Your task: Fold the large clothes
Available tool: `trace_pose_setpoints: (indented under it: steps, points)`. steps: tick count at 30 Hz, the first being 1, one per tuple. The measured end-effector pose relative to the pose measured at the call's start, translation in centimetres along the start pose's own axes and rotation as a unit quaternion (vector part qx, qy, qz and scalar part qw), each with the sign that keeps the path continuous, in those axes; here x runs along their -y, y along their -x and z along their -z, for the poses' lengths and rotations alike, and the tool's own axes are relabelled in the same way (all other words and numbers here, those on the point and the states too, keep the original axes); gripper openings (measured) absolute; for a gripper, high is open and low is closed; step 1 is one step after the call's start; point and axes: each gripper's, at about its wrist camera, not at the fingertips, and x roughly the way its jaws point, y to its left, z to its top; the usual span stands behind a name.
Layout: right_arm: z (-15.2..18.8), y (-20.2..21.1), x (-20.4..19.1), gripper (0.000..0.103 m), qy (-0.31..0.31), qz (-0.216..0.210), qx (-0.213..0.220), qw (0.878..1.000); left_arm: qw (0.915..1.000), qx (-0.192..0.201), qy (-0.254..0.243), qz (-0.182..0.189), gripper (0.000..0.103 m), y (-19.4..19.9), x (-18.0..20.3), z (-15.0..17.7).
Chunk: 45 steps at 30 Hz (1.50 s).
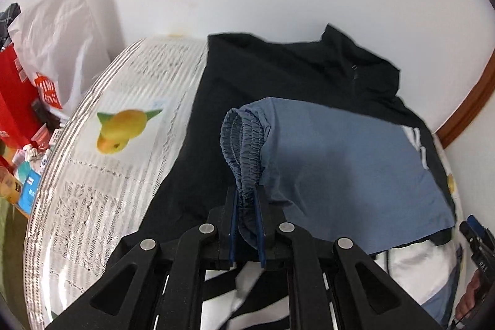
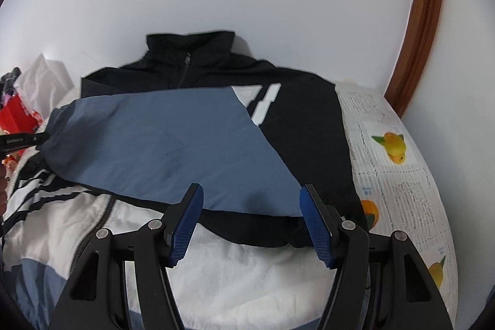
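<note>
- The jacket [image 2: 309, 126] is laid flat on the table [image 1: 102, 175], its blue sleeve [image 1: 340, 163] folded across the chest.
- The left gripper [image 1: 247, 225] is clenched on the elastic cuff [image 1: 244, 150]; the right gripper [image 2: 252, 225] is held released above the hem.
- The fabric is probably thin and slippery; cuffs and seams are the preferred grasping points.

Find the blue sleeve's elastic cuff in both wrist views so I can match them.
Left wrist view: the elastic cuff sits centre, pinched in the left gripper.
Right wrist view: the cuff end is at the far left edge, beside the left gripper's black tip.
Shared landmark: the black jacket collar.
</note>
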Motion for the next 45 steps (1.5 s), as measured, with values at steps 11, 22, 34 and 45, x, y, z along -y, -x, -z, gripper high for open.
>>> trace_pose_setpoints:
  steps: [11, 22, 34, 45]
  points:
    - [1.1, -1.0, 2.5, 0.064, -0.035, 0.052, -0.018, 0.998, 0.9996, 0.007, 0.008, -0.025, 0.014, 1.4, -1.3, 1.6]
    - [5.2, 5.4, 6.1, 0.065, -0.055, 0.097, -0.005, 0.994, 0.9993, 0.033, -0.001, -0.02, 0.019, 7.9, -2.2, 4.9]
    - [14.8, 7.5, 9.0, 0.066, -0.11, 0.026, -0.069, 0.991, 0.9994, 0.011, -0.008, -0.033, 0.063, 11.1, -6.0, 13.4]
    - [17.3, 6.6, 7.6, 0.064, -0.096, 0.031, -0.079, 0.992, 0.9988, -0.009, -0.031, -0.038, 0.063, 10.8, -5.8, 18.4]
